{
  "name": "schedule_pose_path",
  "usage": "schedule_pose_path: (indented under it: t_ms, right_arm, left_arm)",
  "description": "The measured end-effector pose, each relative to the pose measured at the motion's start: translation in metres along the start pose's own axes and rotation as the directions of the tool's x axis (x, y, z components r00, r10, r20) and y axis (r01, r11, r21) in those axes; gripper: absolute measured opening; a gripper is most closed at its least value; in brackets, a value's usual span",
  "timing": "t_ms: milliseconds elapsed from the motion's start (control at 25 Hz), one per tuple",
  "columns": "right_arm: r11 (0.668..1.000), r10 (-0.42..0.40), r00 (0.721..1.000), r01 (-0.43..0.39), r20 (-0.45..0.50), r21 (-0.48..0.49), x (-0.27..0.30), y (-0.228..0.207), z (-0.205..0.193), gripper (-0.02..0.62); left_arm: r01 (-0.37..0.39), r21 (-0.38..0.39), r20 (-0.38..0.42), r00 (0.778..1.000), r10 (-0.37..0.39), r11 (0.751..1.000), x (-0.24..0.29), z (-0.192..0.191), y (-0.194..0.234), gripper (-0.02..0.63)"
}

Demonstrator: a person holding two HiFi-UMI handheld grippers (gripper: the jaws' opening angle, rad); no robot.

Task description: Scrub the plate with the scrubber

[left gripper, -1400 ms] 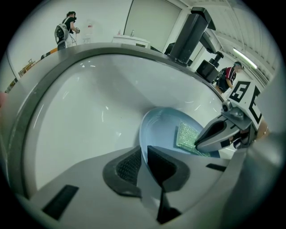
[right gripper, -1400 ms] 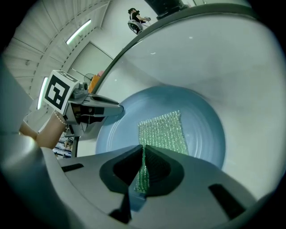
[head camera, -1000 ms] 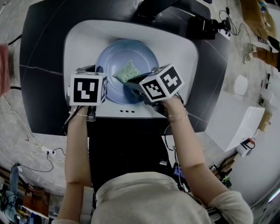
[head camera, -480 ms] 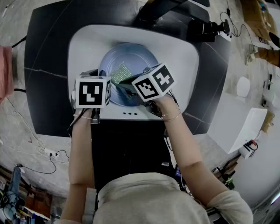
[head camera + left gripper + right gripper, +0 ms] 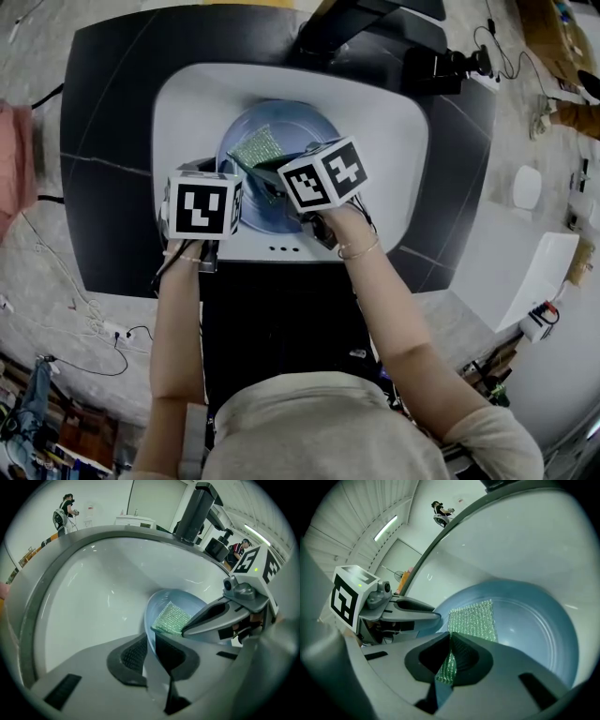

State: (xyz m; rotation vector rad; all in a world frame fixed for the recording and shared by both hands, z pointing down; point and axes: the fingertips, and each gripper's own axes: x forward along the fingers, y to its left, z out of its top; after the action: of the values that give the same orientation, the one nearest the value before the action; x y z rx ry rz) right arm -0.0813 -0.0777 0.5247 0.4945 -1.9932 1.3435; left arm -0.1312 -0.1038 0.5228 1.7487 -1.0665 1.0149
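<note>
Both grippers work over the white sink [image 5: 187,103], which is set into a dark counter [image 5: 94,122]. The left gripper [image 5: 151,649] has its jaws clamped tight on the near rim of the blue plate [image 5: 199,603], which sits inside the basin. The right gripper [image 5: 450,657] pinches one edge of the green mesh scrubber [image 5: 474,618] between closed jaws. The rest of the scrubber lies spread flat against the plate's inner face. In the head view, the scrubber is on the plate's upper left area. The two grippers sit close together, side by side, at the plate's near edge.
</note>
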Motion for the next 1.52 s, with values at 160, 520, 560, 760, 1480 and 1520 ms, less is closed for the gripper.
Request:
schedule_pose_path:
  t_ms: [160,520,560,760,1480,1520]
  right_arm:
    - [0.999,-0.029,0.999,0.028,0.030,0.018,0.000,-0.008,0.005,0.029]
    - [0.999,-0.040,0.997,0.038,0.060,0.033,-0.002,-0.013,0.009,0.028]
    - [0.998,-0.043,0.997,0.040,0.069,0.038,-0.003,-0.013,0.009,0.027]
    - [0.998,-0.046,0.992,0.042,0.117,0.038,-0.011,-0.010,0.012,0.025]
    - [0.997,-0.050,0.938,0.030,0.344,0.064,-0.097,0.021,0.020,0.021]
    - [0.998,-0.045,0.930,0.023,0.365,0.063,-0.104,0.025,0.022,0.021]
  left_arm:
    - [0.007,-0.004,-0.013,1.000,-0.007,1.000,0.001,-0.004,-0.001,0.063]
    - [-0.009,-0.014,-0.025,1.000,0.009,1.000,0.003,-0.007,-0.001,0.064]
    - [-0.018,-0.018,-0.023,1.000,0.017,1.000,0.004,-0.007,0.000,0.064]
    - [-0.047,-0.027,-0.016,0.999,0.047,0.999,0.004,-0.008,0.003,0.064]
    - [0.006,-0.076,0.202,0.979,0.009,0.997,-0.066,0.034,-0.009,0.060]
    - [0.032,-0.072,0.224,0.975,-0.015,0.997,-0.073,0.039,-0.014,0.057]
